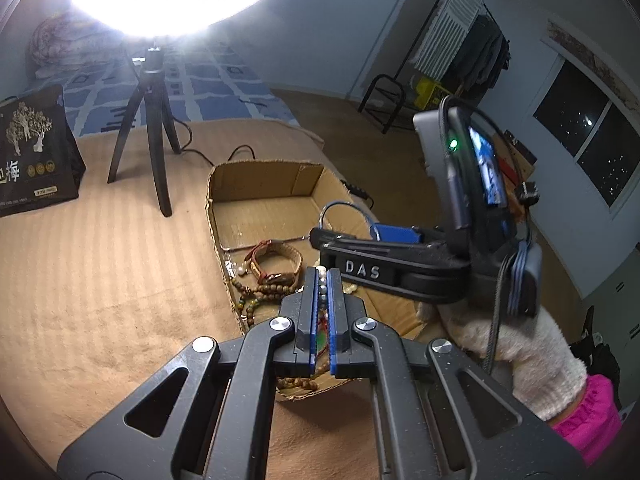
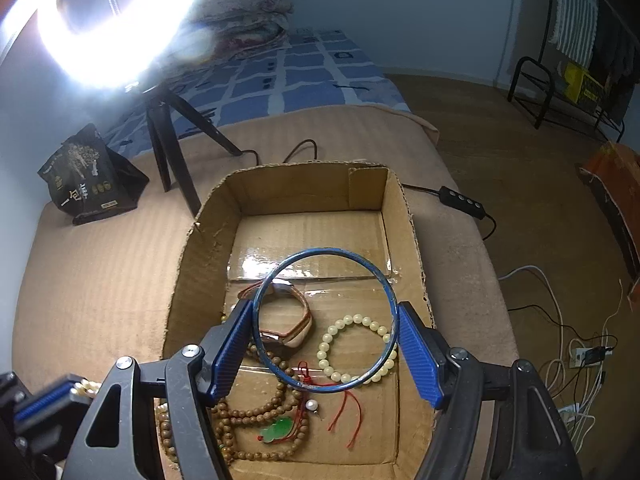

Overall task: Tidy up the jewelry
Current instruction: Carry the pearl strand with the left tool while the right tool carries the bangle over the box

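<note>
The blue bangle (image 2: 325, 320) is held across its width between the two fingers of the right tool (image 2: 326, 354), hanging above the open cardboard box (image 2: 200, 264). Inside the box, under the bangle, lie a pale bead bracelet (image 2: 352, 346), a brown strap watch (image 2: 286, 320), wooden bead strings (image 2: 256, 420) and a green pendant (image 2: 276, 432) on red cord. The left tool (image 1: 322, 312) is nearly closed on a string of pearls (image 1: 322, 284) (only a few beads show) over the box's near end; a tripod (image 1: 154, 132) and a black bag (image 1: 34, 152) stand beyond the box.
</note>
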Available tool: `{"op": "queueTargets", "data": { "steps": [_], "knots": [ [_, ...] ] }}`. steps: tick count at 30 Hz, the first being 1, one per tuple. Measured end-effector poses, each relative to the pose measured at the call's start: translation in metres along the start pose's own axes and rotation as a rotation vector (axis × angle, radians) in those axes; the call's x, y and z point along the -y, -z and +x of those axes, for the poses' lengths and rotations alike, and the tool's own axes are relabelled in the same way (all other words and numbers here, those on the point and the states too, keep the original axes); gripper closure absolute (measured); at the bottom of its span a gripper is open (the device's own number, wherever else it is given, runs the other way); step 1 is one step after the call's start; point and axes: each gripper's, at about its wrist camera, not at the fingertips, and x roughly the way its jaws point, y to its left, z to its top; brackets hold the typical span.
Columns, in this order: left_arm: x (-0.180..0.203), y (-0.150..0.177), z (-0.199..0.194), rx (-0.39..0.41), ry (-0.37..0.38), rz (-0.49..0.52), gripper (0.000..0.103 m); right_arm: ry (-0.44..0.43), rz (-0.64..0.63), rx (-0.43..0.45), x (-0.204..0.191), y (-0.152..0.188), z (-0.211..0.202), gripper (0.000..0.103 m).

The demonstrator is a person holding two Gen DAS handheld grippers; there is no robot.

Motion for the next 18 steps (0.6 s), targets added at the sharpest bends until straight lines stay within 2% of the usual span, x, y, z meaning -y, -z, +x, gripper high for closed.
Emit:
{"op": "queueTargets", "data": {
  "steps": [18],
  "knots": [
    [0.006,0.008,0.011,-0.024,-0.037,0.061,0.102,0.003,-0.008,-0.006,0.002,0.002,0.001,0.030]
  ]
}}
